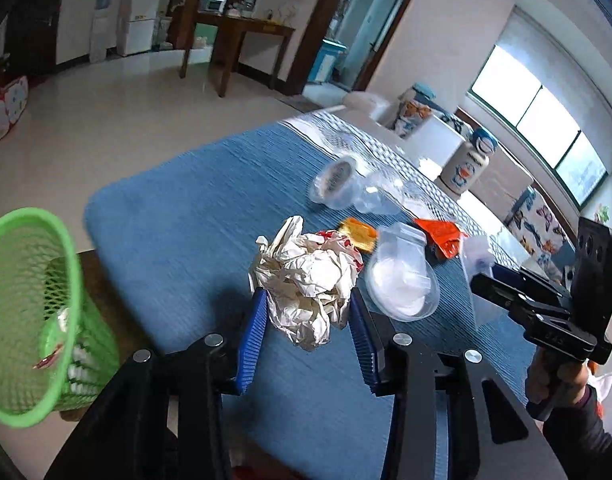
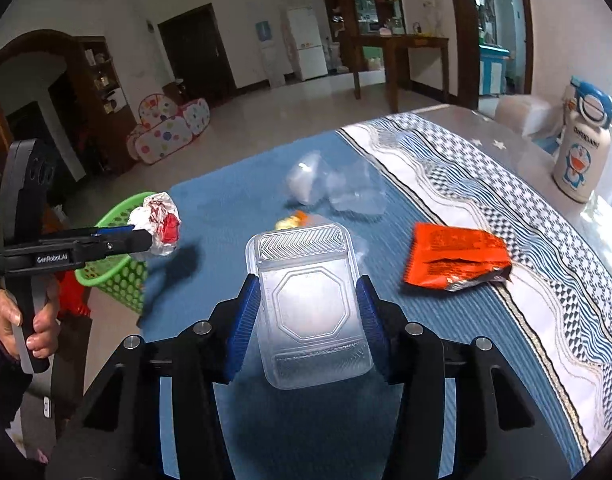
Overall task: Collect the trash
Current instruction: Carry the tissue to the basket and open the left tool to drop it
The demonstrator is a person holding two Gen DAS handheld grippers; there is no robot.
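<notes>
Crumpled paper wrapper [image 1: 309, 284] sits pinched between our left gripper [image 1: 307, 300] pads, right of the green basket [image 1: 22, 312] — light, soft, best squeezed mid-bulk. Our right gripper [image 2: 307, 300] clamps a clear plastic tray [image 2: 311, 312] above the blue cloth [image 2: 226, 208] — thin, slippery, crushable. The basket's contents are blurred.

- Crumpled paper wrapper [image 1: 309, 284], white with red print: clamped between blue pads, held off the blue cloth.
- Clear plastic tray [image 2: 311, 304], ribbed, flat: gripped at its long sides.
- Orange foil packet [image 2: 453, 258], torn open, flat on cloth.
- Two clear cups [image 2: 333, 188], tipped over, touching.
- Green mesh basket [image 1: 34, 312] beside table edge, scraps inside.
</notes>
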